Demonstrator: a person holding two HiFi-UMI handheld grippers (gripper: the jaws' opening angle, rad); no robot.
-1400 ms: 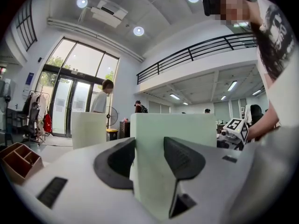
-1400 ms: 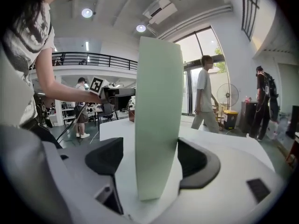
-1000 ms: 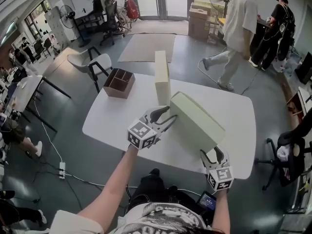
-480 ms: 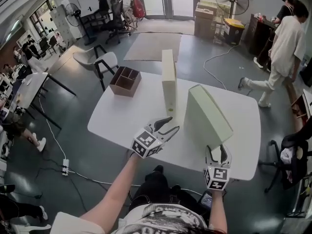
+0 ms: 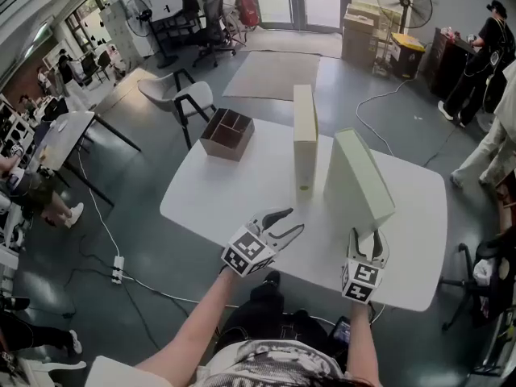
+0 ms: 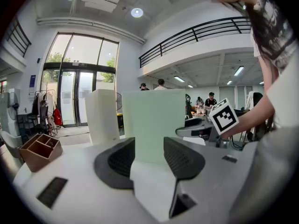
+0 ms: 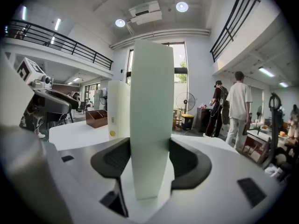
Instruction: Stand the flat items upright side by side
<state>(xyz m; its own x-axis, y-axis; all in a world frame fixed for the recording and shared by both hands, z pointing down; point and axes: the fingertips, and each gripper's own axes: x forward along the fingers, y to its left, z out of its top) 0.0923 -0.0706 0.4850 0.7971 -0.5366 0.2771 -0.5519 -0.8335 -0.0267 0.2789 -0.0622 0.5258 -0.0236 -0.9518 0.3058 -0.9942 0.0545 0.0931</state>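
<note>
Two flat pale boxes stand on edge on the white table (image 5: 218, 192). The cream box (image 5: 305, 139) stands free at the far middle. To its right the pale green box (image 5: 359, 180) stands upright and roughly parallel to it. My right gripper (image 5: 366, 239) is shut on the green box's near end, and in the right gripper view the box (image 7: 150, 115) fills the gap, with both pads against it. My left gripper (image 5: 280, 224) hovers open to the left of the green box, holding nothing. Past its jaws show the green box (image 6: 152, 120) and the cream box (image 6: 102, 115).
A brown divided wooden tray (image 5: 227, 133) sits on the table's far left corner. A white chair (image 5: 185, 99) stands beyond it. A standing fan (image 5: 409, 2) and cardboard boxes (image 5: 360, 24) are at the back. People (image 5: 492, 47) stand at the right.
The green box has swung from a low tilt to upright beside the cream one, still held by the right gripper. The left gripper has come away from it.
</note>
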